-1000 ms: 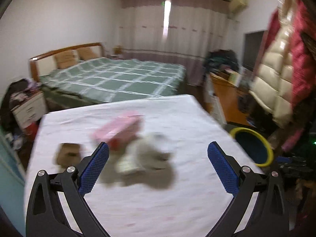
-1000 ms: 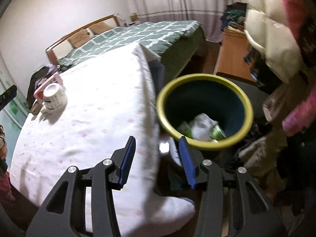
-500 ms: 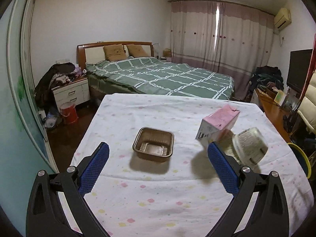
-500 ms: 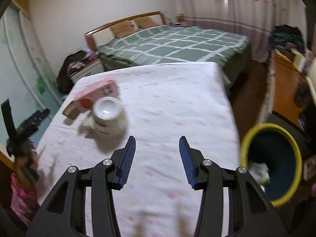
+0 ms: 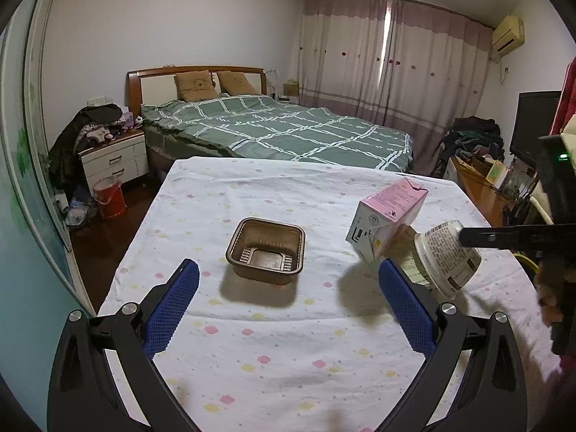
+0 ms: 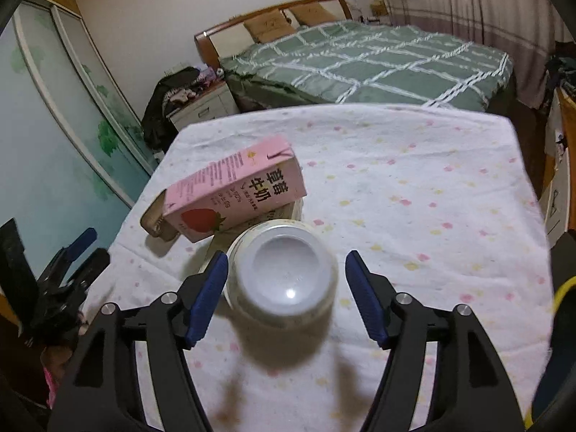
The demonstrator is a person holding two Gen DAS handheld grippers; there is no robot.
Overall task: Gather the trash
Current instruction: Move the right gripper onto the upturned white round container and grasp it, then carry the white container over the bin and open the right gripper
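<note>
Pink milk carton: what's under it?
The pink milk carton lies tilted, propped on the white cup and a flattened wrapper beneath. Its low end hides part of the brown tray behind. Whether anything else lies underneath is covered.

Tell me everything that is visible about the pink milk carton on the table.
The pink milk carton is a rectangular paper box with a strawberry picture and dark Chinese print on one side, and a white end with small printing. It lies tilted, propped on the white plastic cup, which is on its side. The brown tray sits apart on the flowered tablecloth. No gripper touches it.
</note>
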